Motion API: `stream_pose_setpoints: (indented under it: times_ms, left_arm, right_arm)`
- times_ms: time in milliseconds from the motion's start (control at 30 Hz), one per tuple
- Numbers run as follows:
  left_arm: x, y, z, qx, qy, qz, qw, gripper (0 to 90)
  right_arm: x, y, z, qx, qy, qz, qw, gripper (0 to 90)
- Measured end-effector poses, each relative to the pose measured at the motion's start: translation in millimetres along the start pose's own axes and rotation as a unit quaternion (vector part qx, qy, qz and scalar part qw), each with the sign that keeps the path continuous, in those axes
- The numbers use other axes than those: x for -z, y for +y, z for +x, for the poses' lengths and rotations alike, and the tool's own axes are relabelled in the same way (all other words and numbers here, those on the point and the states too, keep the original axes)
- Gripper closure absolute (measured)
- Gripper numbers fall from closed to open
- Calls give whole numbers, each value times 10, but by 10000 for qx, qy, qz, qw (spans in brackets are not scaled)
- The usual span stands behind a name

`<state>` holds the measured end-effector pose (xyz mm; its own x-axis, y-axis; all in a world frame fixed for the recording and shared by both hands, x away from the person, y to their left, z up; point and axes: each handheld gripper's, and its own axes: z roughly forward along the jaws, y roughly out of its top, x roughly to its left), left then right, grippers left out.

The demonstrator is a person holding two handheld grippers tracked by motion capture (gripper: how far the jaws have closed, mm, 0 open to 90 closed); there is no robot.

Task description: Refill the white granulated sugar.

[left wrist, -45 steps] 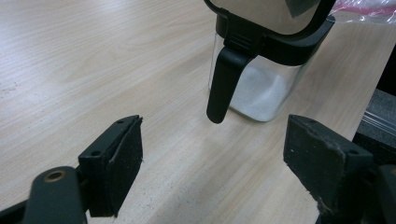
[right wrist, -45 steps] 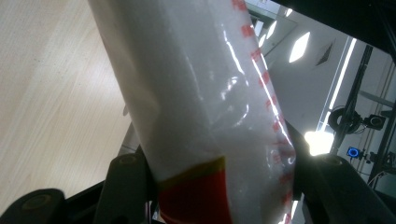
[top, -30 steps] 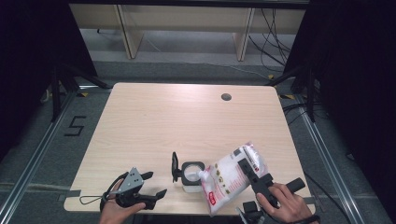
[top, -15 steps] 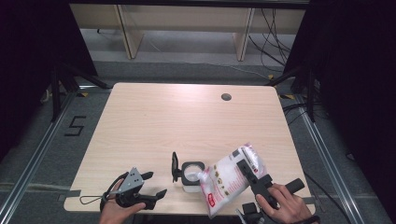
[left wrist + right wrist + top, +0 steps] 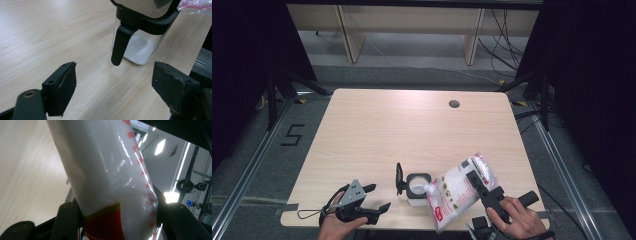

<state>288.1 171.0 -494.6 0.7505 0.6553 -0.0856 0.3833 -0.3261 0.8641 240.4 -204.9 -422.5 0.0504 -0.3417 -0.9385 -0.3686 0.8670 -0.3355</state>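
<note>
On a light wooden table, the right gripper clamps a clear bag of white granules — tilted, its corner over an open glass jar near the front edge — while the left gripper rests wide open, empty.

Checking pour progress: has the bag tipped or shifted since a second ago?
No. The bag keeps its tilt, corner over the jar, same place against the table's near edge.
</note>
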Motion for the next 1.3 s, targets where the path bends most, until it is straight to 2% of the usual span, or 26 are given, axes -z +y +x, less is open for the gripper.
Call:
stream_pose_setpoints:
  times_ms: [67, 133, 167, 200, 233, 500, 533, 633, 700, 733, 767, 800, 867, 1000, 1067, 1100, 1167, 1233, 1300]
  left_arm:
    - [-2, 4, 8, -69, -22, -3, 10000, 192]
    - [-4, -3, -9, 68, -20, -7, 10000, 192]
    - [0, 4, 12, -75, -16, -7, 10000, 191]
    - [0, 4, 12, -75, -16, -7, 10000, 192]
    - [0, -2, -4, 87, -1, 7, 10000, 192]
    - [0, 3, 8, -73, -21, 3, 10000, 191]
    - [0, 0, -1, 13, 8, -6, 10000, 191]
    - [-1, -2, -6, 55, -15, -8, 10000, 192]
    - [1, 3, 7, -44, -5, -4, 10000, 192]
    - [-1, -2, -7, 90, -2, -7, 10000, 192]
    - [3, 3, 5, -39, -16, -6, 10000, 192]
    - [1, 3, 9, -75, -21, -10, 10000, 192]
    - [-1, 0, 1, 11, -7, -3, 10000, 192]
    - [-1, 0, 0, 3, 0, -4, 10000, 192]
    - [0, 3, 10, -61, -17, -6, 10000, 192]
    - [1, 0, -1, 5, -1, -5, 10000, 192]
    - [0, 0, 0, 0, -2, -2, 10000, 192]
    - [1, 2, 4, -18, -3, -5, 10000, 191]
    - [2, 0, 0, 2, -1, -5, 10000, 191]
  right_arm:
    - [-7, 2, -7, 27, -8, -19, 10000, 515]
    - [0, 4, 2, -3, -2, 1, 10000, 514]
    - [-5, 3, -7, 21, -11, -27, 10000, 515]
    - [-5, 3, -7, 21, -11, -27, 10000, 515]
    - [-6, 3, -6, 19, -15, -28, 10000, 515]
    - [-1, 1, 0, -14, 8, -14, 10000, 516]
    - [-3, -1, 0, -25, 9, -13, 10000, 516]
    - [0, -3, 5, -38, 15, -2, 10000, 516]
    - [-5, -7, 10, -91, 3, -24, 10000, 516]
    - [-5, -6, 5, -58, 20, -16, 10000, 516]
    - [-9, -10, 18, -101, -61, -64, 9999, 517]
    - [-7, -10, 18, -94, -62, -56, 9999, 517]
    - [-7, -9, 12, -98, 0, -34, 9999, 517]
    - [-6, -9, 16, -94, -65, -54, 9999, 517]
    - [-6, -7, 5, -71, 28, -17, 10000, 517]
    - [-7, -12, 18, -107, -59, -57, 9999, 518]
    - [-8, -12, 17, -103, -57, -62, 9999, 518]
    - [-7, -10, 4, -61, 37, -21, 10000, 518]
    - [-10, -15, 21, -123, -56, -74, 9999, 518]
